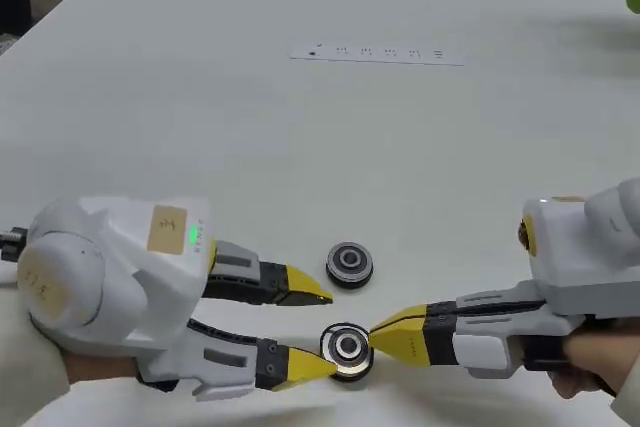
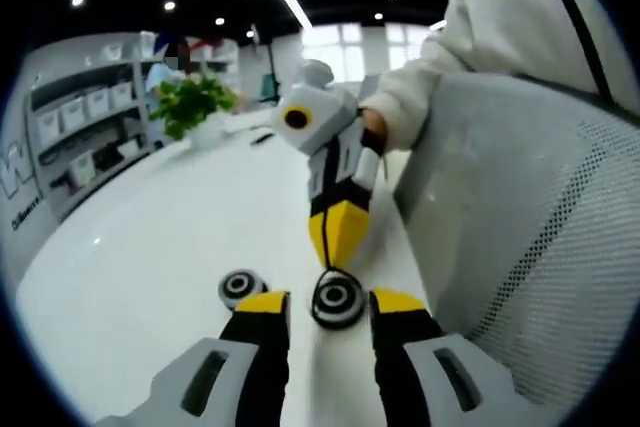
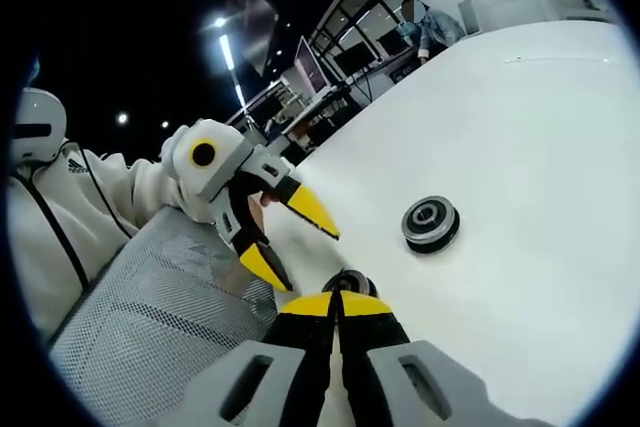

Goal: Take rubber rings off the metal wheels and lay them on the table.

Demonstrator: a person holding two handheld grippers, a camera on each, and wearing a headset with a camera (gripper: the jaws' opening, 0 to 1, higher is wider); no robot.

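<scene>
White counter point(image 1: 200, 97), plain matte top. Up front, a near wheel point(image 1: 347, 347) lies close to the counter's front edge. A second wheel point(image 1: 349, 264) lies just behind it, apart, not touching. Both are small metal wheels lying flat, hub face up, with a dark rubber ring point(image 1: 330, 265) round the rim. Well behind them mid-counter is a thin white printed strip point(image 1: 377, 53), flat on the surface, with a row of small dark marks too small to read. At the far end in the left gripper view, a leafy green plant point(image 2: 190, 102) stands on the top in a white pot point(image 2: 207, 134).
</scene>
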